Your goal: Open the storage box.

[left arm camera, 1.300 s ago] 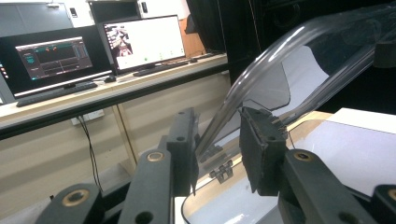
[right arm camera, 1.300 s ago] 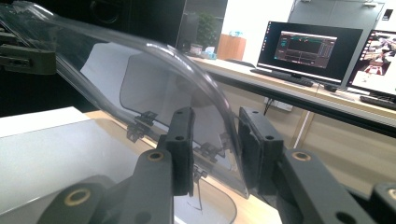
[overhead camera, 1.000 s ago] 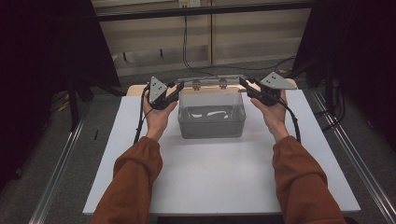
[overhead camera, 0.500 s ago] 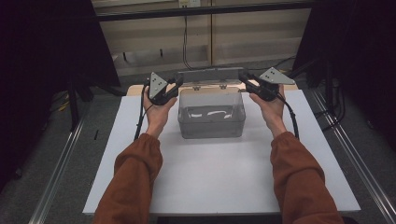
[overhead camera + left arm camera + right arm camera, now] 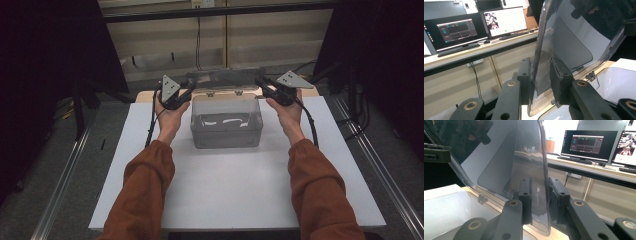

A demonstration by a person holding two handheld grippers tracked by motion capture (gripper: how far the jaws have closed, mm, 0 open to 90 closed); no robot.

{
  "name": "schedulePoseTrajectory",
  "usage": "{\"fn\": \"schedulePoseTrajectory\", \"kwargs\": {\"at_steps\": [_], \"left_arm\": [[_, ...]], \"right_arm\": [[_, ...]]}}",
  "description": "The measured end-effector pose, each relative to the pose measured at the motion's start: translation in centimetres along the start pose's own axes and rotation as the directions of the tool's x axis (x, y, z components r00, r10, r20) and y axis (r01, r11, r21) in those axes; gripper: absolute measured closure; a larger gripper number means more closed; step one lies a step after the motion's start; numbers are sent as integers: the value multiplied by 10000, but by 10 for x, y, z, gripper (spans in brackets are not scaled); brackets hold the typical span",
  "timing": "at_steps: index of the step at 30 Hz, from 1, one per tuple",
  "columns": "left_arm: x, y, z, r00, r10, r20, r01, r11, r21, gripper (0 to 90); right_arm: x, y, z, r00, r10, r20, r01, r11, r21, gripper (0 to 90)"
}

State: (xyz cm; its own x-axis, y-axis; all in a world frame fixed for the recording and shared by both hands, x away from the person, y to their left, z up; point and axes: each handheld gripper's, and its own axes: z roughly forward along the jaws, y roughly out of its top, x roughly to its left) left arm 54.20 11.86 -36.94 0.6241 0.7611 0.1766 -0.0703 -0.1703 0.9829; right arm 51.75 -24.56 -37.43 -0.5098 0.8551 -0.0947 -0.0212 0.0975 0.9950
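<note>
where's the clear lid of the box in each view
High view: the lid stands open at the back edge of the clear box, top centre, between the two grippers.
Left gripper view: it rises up the centre and right, its edge between the fingers.
Right gripper view: it covers the left and centre, its edge between the fingers.
Shared landmark: the lid's hinges.

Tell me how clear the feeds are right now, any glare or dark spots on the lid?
High view: dim, dark at both sides, and the lid is hard to pick out. Left gripper view: the left tool is sharp, with reflections on the lid. Right gripper view: the right tool is sharp, with pale glare up the lid's edge.
</note>
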Motion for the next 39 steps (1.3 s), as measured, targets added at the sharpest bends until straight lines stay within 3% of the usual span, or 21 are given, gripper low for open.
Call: {"fn": "schedulePoseTrajectory", "kwargs": {"at_steps": [2, 4, 17, 24, 31, 39], "left_arm": [[1, 0, 0, 9992, -402, 89, 403, 9991, -135, 712], [1, -1, 1, 10000, 25, 2, -25, 10000, -30, 713], [7, -2, 14, 9994, -302, -157, 303, 9995, 75, 705], [11, -12, 22, 9994, -335, -102, 340, 9981, 515, 708], [14, -13, 27, 9980, -622, -98, 627, 9960, 634, 708], [16, -20, 32, 9947, -1027, -50, 1028, 9919, 740, 712]], "right_arm": [[-2, 0, 2, 10000, 44, 21, -44, 10000, -9, 736], [-3, -2, 4, 9998, 201, -52, -201, 9998, -36, 734], [-10, -15, 16, 9989, 463, -24, -462, 9986, 240, 747], [-11, -16, 20, 9986, 530, -24, -529, 9981, 322, 748], [-13, -23, 26, 9990, 439, 60, -442, 9969, 651, 752], [-17, -36, 31, 9973, 730, -8, -726, 9929, 947, 759]]}}
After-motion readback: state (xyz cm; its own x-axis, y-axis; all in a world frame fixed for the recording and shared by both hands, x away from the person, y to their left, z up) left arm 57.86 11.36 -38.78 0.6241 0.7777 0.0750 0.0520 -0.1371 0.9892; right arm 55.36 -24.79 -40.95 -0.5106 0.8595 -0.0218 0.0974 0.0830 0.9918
